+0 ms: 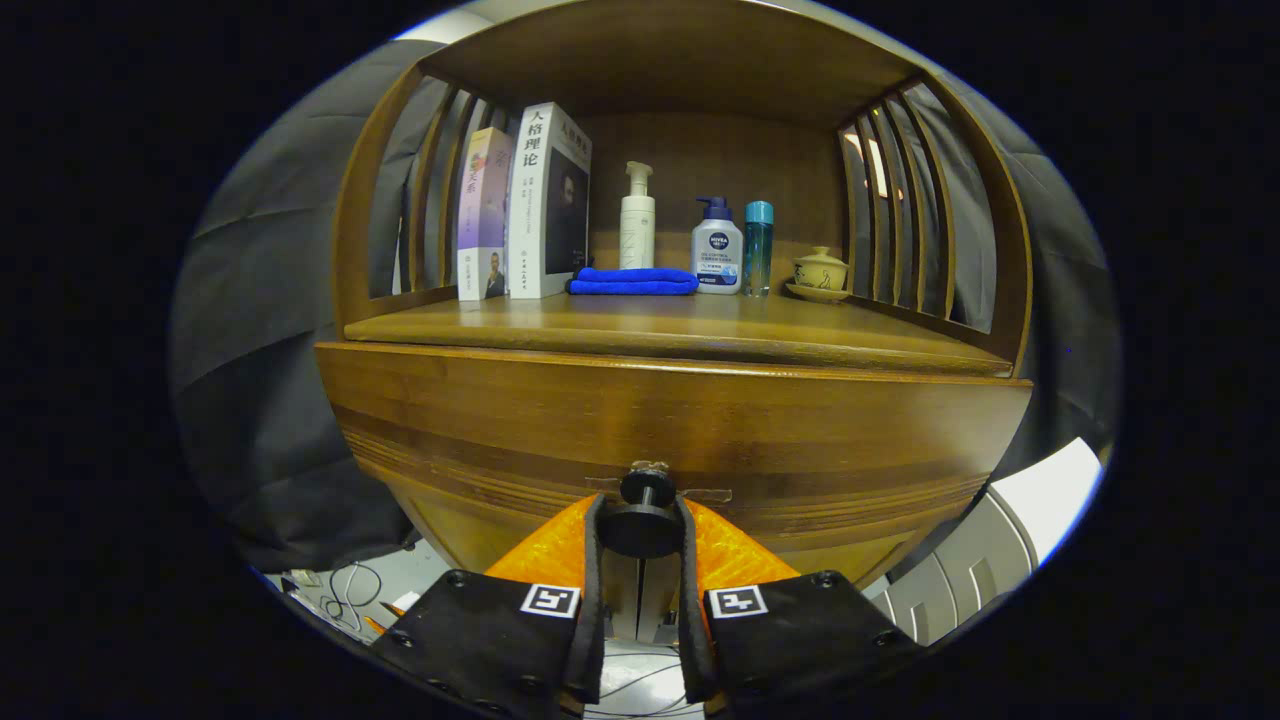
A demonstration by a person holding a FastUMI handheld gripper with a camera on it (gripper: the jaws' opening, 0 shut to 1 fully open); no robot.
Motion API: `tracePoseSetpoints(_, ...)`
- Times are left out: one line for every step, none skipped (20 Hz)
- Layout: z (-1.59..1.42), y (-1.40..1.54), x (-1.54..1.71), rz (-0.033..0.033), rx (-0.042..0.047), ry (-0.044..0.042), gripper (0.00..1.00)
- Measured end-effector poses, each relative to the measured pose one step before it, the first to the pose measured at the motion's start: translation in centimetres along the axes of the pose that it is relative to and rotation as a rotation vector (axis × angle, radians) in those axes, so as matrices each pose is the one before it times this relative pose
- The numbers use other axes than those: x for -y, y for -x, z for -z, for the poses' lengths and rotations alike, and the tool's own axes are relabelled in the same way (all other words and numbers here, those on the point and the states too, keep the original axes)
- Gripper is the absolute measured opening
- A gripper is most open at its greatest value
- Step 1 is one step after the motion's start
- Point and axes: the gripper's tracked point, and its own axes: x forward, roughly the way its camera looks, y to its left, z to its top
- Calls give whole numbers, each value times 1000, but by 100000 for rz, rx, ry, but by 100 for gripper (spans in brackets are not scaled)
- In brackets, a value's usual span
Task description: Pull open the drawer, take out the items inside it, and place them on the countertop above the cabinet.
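A wooden cabinet fills the view, its drawer front (670, 420) closed under the countertop (680, 330). A dark round knob (641, 528) juts from the middle of the drawer front. My gripper (640, 525) has both fingers pressed against the knob's sides, one on each side, shut on it. What lies inside the drawer is hidden.
On the countertop stand two books (525, 205), a folded blue cloth (633, 281), a white pump bottle (637, 218), a white-and-blue pump bottle (717, 248), a teal bottle (758, 247) and a lidded cup on a saucer (820, 272). Slatted wooden sides flank the shelf. Cables (350, 590) lie on the floor at the lower left.
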Motion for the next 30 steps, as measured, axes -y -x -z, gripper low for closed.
tracePoseSetpoints(231, 630, -80, -180, 159, 662, 33)
tracePoseSetpoints(281, 724, -153, -442, -31, 156, 33)
tracePoseSetpoints(246, 802, -91, -553, -205, -2, 33)
tracePoseSetpoints(353, 853, -110, -424, -379, -500, 33)
tracePoseSetpoints(178, 747, -142, -260, 123, -47, 33)
tracePoseSetpoints(285, 735, -124, -338, -173, 705, 33)
tracePoseSetpoints(158, 713, -85, -332, 389, 534, 33)
tracePoseSetpoints(312, 619, -130, -391, -24, 191, 33)
tracePoseSetpoints(217, 749, -132, -497, 114, 158, 33)
tracePoseSetpoints(259, 615, -154, -682, 82, -70, 33)
tracePoseSetpoints(195, 516, -67, -742, -12, 76, 33)
tracePoseSetpoints(189, 615, -148, -749, 269, 674, 33)
tracePoseSetpoints(163, 487, -106, -656, 290, 1092, 33)
tracePoseSetpoints(281, 502, -101, -650, -127, 989, 33)
tracePoseSetpoints(375, 461, -66, -572, -527, 620, 33)
tracePoseSetpoints(560, 491, -190, -472, -747, 202, 33)
tracePoseSetpoints(-148, 220, -85, -271, 734, 338, 33)
tracePoseSetpoints(91, -343, 47, 90, -323, 786, 33)
tracePoseSetpoints(-157, -153, 90, 30, 1118, 988, 32)
tracePoseSetpoints(219, -11, -38, -15, -230, 397, 33)
tracePoseSetpoints(1, 75, -41, -560, 857, 403, 33)
tracePoseSetpoints(0, -51, -94, -543, -24, 195, 33)
tracePoseSetpoints(125, 188, -64, -619, 230, 831, 33)
tracePoseSetpoints(-39, -34, -14, -758, -313, 977, 33)
tracePoseSetpoints(140, -2, -45, -695, 207, 617, 33)
tracePoseSetpoints(-8, -55, 32, -384, -97, 173, 33)
tracePoseSetpoints(107, 63, 9, -383, -298, -228, 33)
tracePoseSetpoints(72, 21, -125, -663, -617, -1226, 33)
tracePoseSetpoints(52, 29, -98, -597, 29, -284, 33)
tracePoseSetpoints(-66, -21, 26, -68, 504, 1703, 33)
